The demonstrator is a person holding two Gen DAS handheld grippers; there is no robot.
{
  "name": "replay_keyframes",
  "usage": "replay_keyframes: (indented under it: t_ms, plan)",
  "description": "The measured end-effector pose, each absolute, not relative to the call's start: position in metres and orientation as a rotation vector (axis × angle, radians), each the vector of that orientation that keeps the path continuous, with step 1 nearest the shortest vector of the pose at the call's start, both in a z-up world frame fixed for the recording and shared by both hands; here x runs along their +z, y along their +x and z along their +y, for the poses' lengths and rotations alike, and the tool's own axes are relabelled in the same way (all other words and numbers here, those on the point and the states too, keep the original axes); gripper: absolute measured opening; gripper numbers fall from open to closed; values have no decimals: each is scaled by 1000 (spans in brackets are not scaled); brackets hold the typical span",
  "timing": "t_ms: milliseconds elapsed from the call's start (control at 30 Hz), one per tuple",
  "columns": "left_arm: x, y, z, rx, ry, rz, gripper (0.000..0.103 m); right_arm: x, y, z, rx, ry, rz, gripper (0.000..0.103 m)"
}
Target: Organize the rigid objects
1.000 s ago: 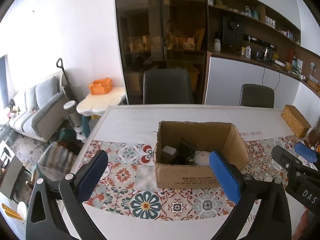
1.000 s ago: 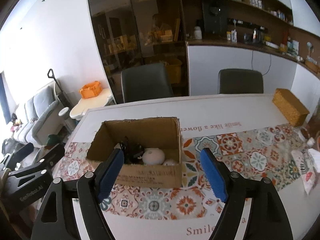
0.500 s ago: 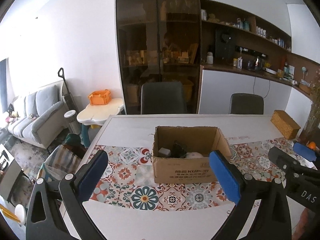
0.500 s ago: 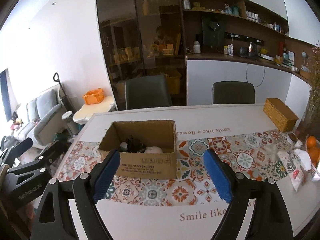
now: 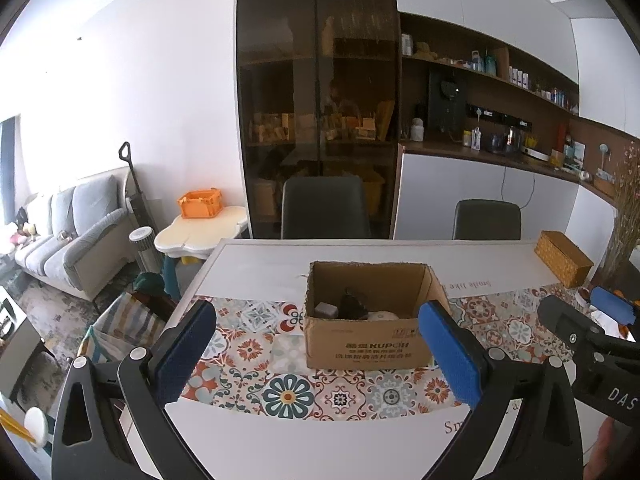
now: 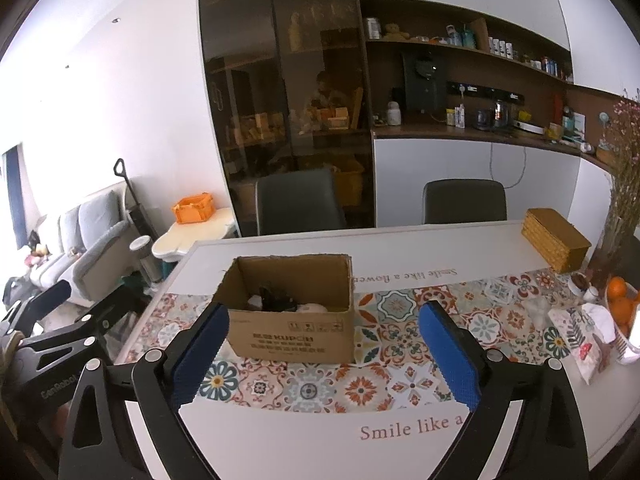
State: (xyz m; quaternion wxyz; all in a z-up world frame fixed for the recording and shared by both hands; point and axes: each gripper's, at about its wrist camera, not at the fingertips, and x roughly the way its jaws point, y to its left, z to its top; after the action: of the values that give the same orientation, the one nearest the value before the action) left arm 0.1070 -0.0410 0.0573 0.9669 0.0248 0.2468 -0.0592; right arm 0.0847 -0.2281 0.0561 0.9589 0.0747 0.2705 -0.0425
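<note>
both grippers, left gripper (image 5: 316, 354) and right gripper (image 6: 322, 354), jaws spread wide, holding nothing, above patterned table runner (image 6: 400, 384); open cardboard box (image 6: 294, 334) ahead, small items inside.

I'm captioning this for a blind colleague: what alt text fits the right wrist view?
Open, empty right tongs face a cardboard box holding small items on a tile-patterned runner; a wicker box sits far right.

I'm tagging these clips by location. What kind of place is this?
Most likely a home's open dining and living area: a dining table with chairs, a grey sofa to the side, and wall shelves of household items.
</note>
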Motion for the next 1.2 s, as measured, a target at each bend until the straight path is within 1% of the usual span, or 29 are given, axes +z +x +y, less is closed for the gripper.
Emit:
replay_keyframes:
  t_ms: [1200]
  plan:
    - [68, 101, -44, -125, 50, 481, 103, 63, 76, -223, -77, 142, 527, 96]
